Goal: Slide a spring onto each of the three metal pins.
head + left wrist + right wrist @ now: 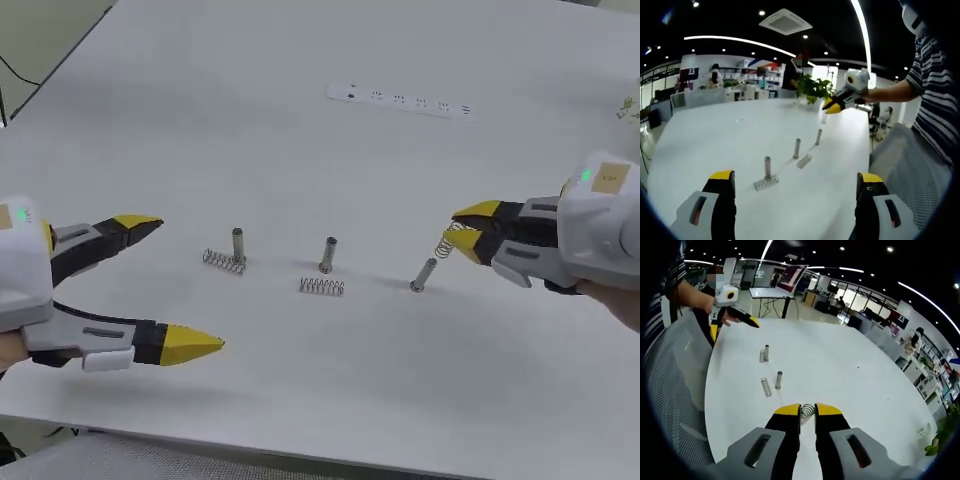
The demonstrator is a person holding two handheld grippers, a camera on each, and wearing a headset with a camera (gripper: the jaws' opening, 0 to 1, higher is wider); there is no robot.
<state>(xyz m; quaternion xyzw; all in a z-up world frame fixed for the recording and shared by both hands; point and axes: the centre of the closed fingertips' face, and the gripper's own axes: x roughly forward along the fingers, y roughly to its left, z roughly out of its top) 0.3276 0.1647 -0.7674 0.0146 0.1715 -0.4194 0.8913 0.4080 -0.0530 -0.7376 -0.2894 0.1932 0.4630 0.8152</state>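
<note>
Three metal pins stand upright on the white table: the left pin (238,243), the middle pin (329,253) and the right pin (424,273). One spring (224,262) lies at the left pin's foot, and a second spring (321,287) lies in front of the middle pin. My right gripper (460,228) is shut on a third spring (447,243), which hangs tilted just above and right of the right pin. In the right gripper view that held spring (807,414) sits between the yellow tips. My left gripper (190,284) is wide open and holds nothing, left of the left pin (767,166).
A white power strip (400,100) lies far back on the table (300,400). The table's near edge runs below both grippers. A potted plant (812,87) stands at the table's far end in the left gripper view.
</note>
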